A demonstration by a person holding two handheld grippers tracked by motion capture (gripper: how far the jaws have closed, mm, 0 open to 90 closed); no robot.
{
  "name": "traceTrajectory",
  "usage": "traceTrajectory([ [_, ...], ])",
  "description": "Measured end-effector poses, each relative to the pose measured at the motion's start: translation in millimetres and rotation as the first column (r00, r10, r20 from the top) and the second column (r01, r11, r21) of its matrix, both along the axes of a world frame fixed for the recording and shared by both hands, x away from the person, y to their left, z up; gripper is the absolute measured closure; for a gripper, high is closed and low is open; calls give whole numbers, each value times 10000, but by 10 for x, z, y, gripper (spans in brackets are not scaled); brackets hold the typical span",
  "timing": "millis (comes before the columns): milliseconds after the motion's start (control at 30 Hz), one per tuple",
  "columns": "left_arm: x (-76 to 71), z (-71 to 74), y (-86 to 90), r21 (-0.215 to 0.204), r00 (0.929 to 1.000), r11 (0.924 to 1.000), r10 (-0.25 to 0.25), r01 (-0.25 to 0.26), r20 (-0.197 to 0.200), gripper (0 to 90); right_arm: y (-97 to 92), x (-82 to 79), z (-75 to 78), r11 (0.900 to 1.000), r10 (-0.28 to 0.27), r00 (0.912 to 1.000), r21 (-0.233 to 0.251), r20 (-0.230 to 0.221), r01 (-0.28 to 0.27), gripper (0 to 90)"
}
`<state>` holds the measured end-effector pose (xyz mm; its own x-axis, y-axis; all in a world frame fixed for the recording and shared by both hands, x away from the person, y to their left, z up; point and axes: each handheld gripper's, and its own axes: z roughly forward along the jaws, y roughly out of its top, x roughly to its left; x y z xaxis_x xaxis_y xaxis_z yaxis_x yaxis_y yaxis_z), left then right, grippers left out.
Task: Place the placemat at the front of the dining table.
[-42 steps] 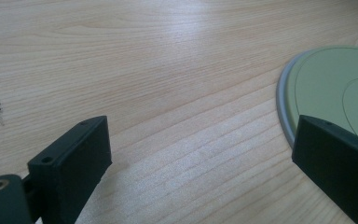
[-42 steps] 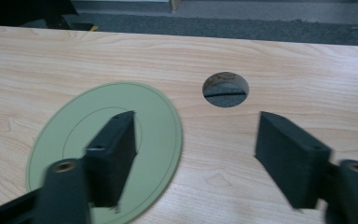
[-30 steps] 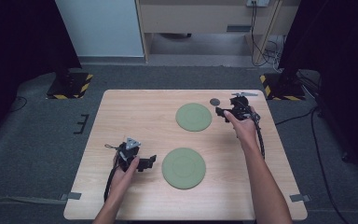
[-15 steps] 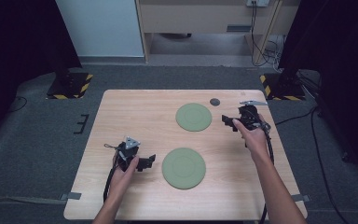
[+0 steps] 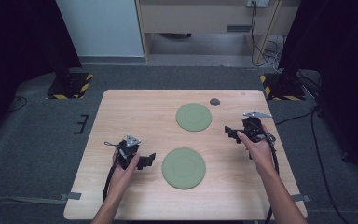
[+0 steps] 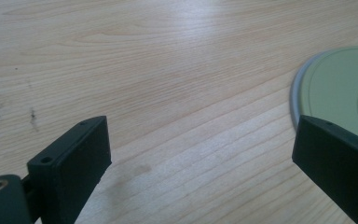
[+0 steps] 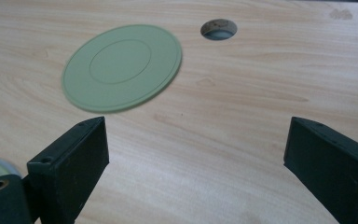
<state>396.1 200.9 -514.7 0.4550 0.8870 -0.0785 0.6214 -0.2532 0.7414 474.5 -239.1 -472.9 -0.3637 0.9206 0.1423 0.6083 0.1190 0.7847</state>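
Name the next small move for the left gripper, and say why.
Probably ease the left gripper toward the near green plate and bring one jaw under its rim. The jaws stand wide open with nothing between them, and the plate lies flat on the table just beside the gripper, untouched.

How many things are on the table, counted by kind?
Green round plates: 2, the far plate and the near plate.
Hand-held grippers: 2, the left hand-held gripper and the right hand-held gripper.
Total: 4.

text: none legible — labels: none — numbers: none
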Motion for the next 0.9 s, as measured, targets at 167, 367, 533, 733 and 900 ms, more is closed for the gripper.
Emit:
traceTrajectory([
  [167, -2, -1, 69, 213, 10000, 9998, -4, 4, 1, 34, -16, -142, -62, 9999, 161, 9998, -30, -101, -161, 67],
  [367, 4, -55, 139, 303, 9999, 9995, 80, -77, -92, 34, -32, -283, -197, 9994, 254, 9990, -217, -380, -262, 66],
  [533, 18, -114, 179, 393, 9997, 9991, 153, -145, -197, 34, -39, -393, -348, 9989, 156, 9974, -423, -697, -186, 66],
  [733, 44, -151, 200, 482, 9995, 9986, 205, -193, -254, 34, -16, -473, -545, 9952, -234, 9950, -972, -968, 140, 67],
  [900, 64, -204, 224, 556, 9993, 9981, 267, -252, -262, 30, -17, -486, -624, 9924, -589, 9942, -1126, -895, 487, 64],
])
